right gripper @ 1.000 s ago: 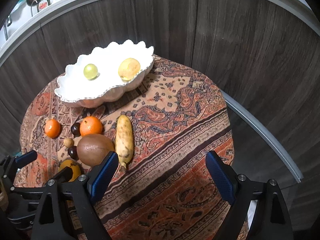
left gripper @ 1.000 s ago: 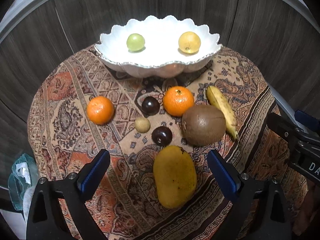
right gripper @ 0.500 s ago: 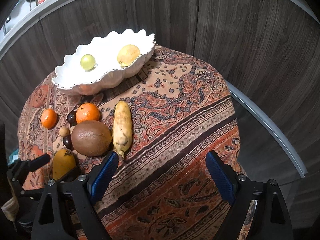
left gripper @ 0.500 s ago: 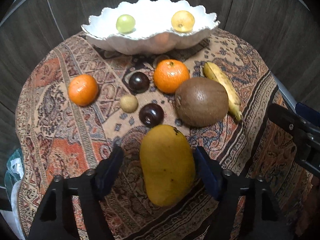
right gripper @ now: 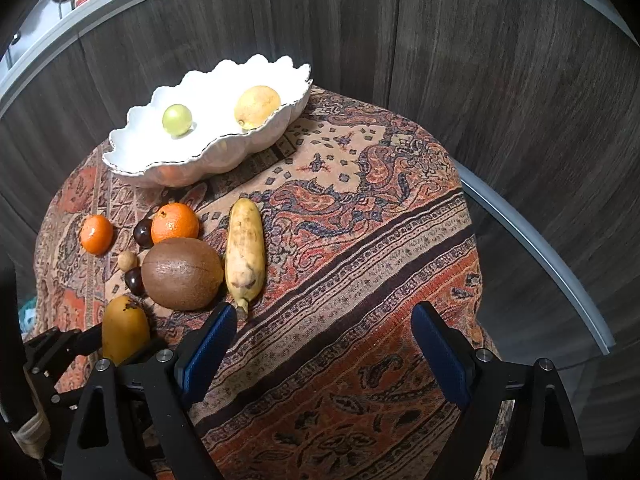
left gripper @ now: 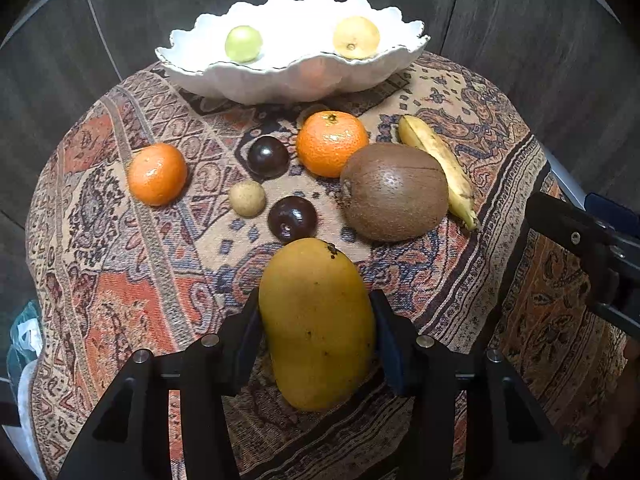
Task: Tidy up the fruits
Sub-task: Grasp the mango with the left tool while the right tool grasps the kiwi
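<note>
My left gripper (left gripper: 316,336) is shut on a yellow mango (left gripper: 318,324), its pads pressed against both sides; the mango also shows in the right wrist view (right gripper: 125,330). Beyond it lie two dark plums (left gripper: 293,219), a small tan fruit (left gripper: 247,199), two oranges (left gripper: 332,143), a brown kiwi (left gripper: 394,192) and a banana (left gripper: 440,164). A white scalloped bowl (left gripper: 280,80) at the far side holds a green fruit (left gripper: 243,43) and a yellow fruit (left gripper: 356,37). My right gripper (right gripper: 320,344) is open and empty over the cloth, right of the banana (right gripper: 245,252).
The fruits lie on a round table under a patterned cloth (right gripper: 360,240). Dark wood panels (right gripper: 480,60) surround the table closely at the back and right. A plastic bag (left gripper: 24,336) sits below the table's left edge.
My left gripper moved forward around the mango and closed on it. My right gripper stayed open and shifted only slightly.
</note>
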Tool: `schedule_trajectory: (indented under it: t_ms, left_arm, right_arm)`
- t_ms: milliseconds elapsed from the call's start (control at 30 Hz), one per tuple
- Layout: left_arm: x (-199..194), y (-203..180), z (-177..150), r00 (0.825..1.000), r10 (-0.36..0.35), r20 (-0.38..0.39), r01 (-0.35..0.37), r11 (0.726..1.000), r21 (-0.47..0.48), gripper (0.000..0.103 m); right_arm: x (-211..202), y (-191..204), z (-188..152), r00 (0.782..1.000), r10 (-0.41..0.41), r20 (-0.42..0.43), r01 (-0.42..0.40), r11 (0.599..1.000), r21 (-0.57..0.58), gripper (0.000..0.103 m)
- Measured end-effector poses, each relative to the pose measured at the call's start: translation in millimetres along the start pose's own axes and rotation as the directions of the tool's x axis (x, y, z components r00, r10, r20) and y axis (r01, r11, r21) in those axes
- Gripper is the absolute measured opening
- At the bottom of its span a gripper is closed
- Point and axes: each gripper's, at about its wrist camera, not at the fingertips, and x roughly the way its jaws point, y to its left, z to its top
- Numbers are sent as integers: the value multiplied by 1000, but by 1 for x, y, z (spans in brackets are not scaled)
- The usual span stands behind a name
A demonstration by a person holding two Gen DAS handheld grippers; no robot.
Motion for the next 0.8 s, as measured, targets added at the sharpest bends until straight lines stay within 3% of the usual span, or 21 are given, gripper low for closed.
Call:
schedule_trajectory:
  t_ms: [433,800]
  left_arm:
    - [-22,53,7,997,57,50,-52,993,-108,50]
    - [-21,105,6,995,91,45,-80,974,-211,50]
  right_arm:
    - [-1,41,17,999,54,-2,-54,997,-55,89]
    - [18,91,33,996,74,-43,-79,991,-110,89]
